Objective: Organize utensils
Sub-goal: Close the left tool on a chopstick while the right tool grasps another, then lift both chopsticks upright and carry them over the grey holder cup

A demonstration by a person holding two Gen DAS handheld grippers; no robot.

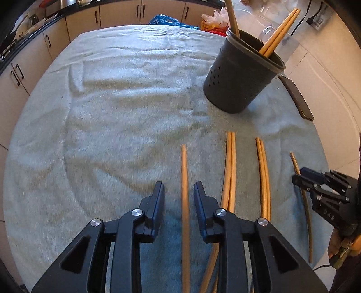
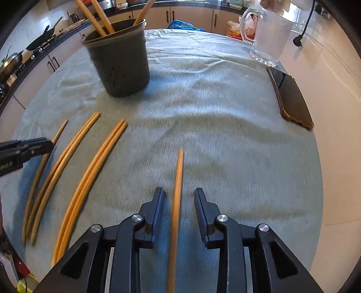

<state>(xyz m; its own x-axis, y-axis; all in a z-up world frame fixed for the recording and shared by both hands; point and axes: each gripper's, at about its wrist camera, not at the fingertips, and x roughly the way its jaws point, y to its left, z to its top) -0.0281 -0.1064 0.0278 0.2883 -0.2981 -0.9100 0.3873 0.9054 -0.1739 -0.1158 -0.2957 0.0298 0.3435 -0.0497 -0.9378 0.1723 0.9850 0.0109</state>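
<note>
Several wooden chopsticks lie side by side on a pale cloth (image 1: 112, 112). A single chopstick (image 1: 185, 180) runs between the fingers of my left gripper (image 1: 178, 187), which is open, its pads clear of the wood. My right gripper (image 2: 178, 191) is open too, with another single chopstick (image 2: 178, 180) lying between its fingers, untouched. Two pairs of chopsticks (image 1: 230, 169) (image 1: 262, 175) lie between the grippers. The black perforated holder (image 1: 239, 76) (image 2: 121, 65) stands upright at the far side with a few chopsticks (image 1: 279, 29) in it. Each view shows the other gripper at its edge (image 1: 302, 178) (image 2: 42, 144).
A dark phone (image 2: 291, 99) lies at the cloth's right edge, with a glass pitcher (image 2: 268, 33) behind it. A blue bag (image 1: 167, 20) and a plastic bag (image 1: 214, 20) sit at the far end. Kitchen cabinets (image 1: 27, 65) line the back and left.
</note>
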